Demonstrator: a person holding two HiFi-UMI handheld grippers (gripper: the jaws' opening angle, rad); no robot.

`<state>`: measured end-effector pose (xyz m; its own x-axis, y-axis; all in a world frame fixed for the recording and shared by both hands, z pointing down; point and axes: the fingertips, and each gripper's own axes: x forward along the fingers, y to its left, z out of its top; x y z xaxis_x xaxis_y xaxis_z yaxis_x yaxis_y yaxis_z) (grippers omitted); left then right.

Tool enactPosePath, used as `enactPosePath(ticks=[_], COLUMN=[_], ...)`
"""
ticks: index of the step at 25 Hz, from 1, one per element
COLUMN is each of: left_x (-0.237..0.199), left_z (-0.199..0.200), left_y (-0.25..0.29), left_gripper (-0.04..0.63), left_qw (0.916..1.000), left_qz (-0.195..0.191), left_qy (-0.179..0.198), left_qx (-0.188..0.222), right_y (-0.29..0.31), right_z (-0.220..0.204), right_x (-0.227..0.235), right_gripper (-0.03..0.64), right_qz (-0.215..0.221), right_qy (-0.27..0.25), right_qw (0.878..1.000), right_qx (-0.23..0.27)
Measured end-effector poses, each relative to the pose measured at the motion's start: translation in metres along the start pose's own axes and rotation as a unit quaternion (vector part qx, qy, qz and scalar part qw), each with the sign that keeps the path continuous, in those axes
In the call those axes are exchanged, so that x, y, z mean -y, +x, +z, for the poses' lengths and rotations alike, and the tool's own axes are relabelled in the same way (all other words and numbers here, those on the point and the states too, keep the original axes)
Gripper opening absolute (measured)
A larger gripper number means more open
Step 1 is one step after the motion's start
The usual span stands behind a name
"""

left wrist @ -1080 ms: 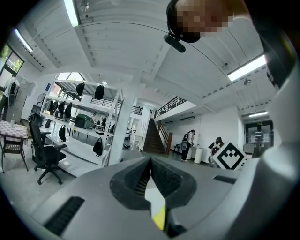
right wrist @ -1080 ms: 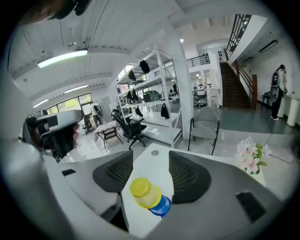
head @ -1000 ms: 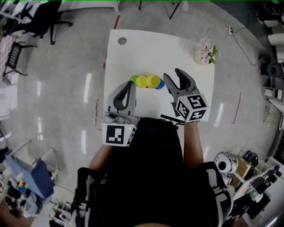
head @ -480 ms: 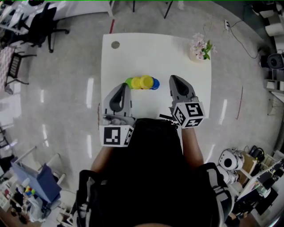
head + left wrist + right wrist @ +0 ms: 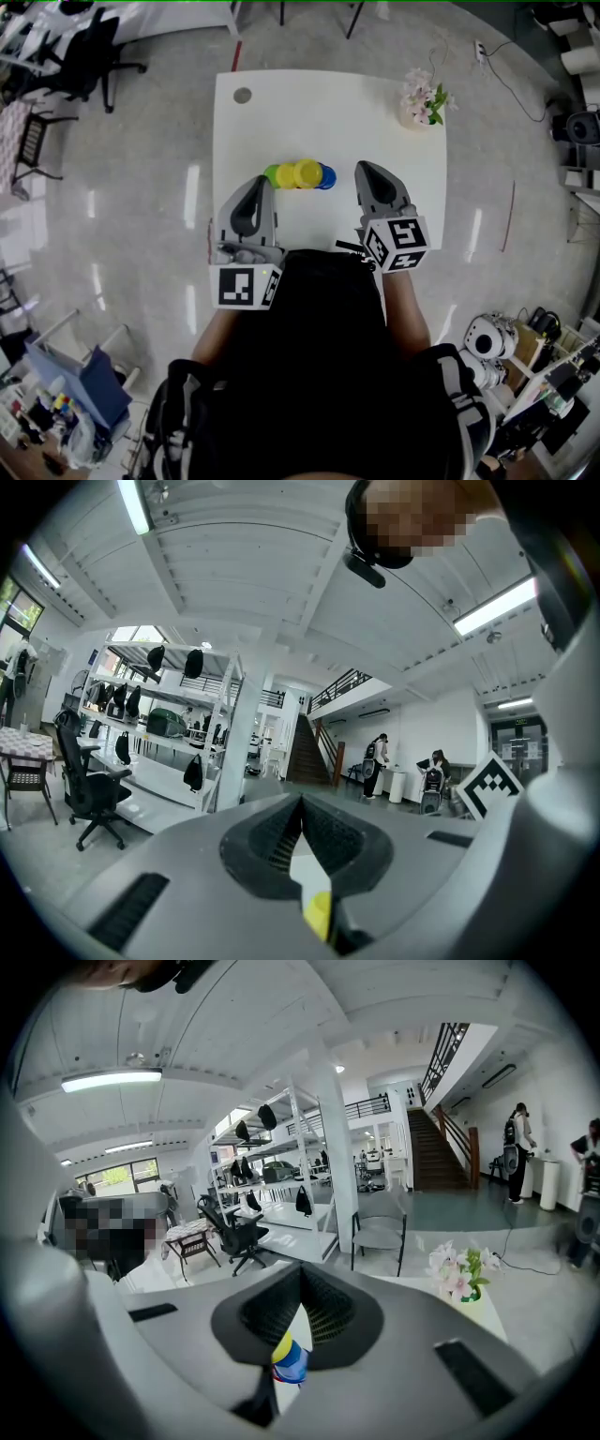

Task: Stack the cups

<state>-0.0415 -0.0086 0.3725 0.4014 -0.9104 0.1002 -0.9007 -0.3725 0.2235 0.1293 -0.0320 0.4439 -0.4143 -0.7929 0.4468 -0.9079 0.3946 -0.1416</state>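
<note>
A tight cluster of cups sits mid-table in the head view: a green cup (image 5: 272, 173), two yellow cups (image 5: 298, 173) and a blue cup (image 5: 327, 177). My left gripper (image 5: 261, 182) is shut and empty, just near-left of the cluster, apart from it. My right gripper (image 5: 364, 170) is to the right of the blue cup; its jaws have just been closing with nothing between them and now stand shut. In the left gripper view a yellow cup (image 5: 319, 914) shows below the shut left gripper (image 5: 301, 803). In the right gripper view the yellow-and-blue cups (image 5: 289, 1359) show under the shut right gripper (image 5: 302, 1279).
A small vase of pink flowers (image 5: 419, 101) stands at the white table's (image 5: 328, 122) far right corner, also seen as flowers (image 5: 459, 1274) in the right gripper view. A round cable hole (image 5: 243, 95) is at the far left. Office chairs (image 5: 94, 56) stand on the floor beyond.
The right gripper's jaws were wide open beside the blue cup a second ago and are now shut, empty, drawn slightly away from it. The left gripper stays in place, shut.
</note>
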Motion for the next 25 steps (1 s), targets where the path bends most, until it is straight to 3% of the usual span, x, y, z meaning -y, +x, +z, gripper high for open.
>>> enactPosePath(ticks=[13, 18, 25], left_x=[-0.0017, -0.0022, -0.0007], left_z=[0.0004, 0.0035, 0.0005], left_y=[0.0019, 0.0033, 0.0017], left_gripper=[0.021, 0.021, 0.021], left_qw=[0.9998, 1.0000, 1.0000], left_qz=[-0.004, 0.000, 0.000], left_qy=[0.017, -0.003, 0.000], left_qx=[0.003, -0.002, -0.003], right_y=[0.0016, 0.0030, 0.0017], right_z=[-0.0015, 0.0019, -0.0012], right_x=[0.0000, -0.0017, -0.0019], right_gripper=[0.025, 0.025, 0.025], right_qz=[0.004, 0.005, 0.007], right_qy=[0.001, -0.004, -0.003], right_qw=[1.000, 1.000, 1.000], right_qx=[-0.007, -0.008, -0.009])
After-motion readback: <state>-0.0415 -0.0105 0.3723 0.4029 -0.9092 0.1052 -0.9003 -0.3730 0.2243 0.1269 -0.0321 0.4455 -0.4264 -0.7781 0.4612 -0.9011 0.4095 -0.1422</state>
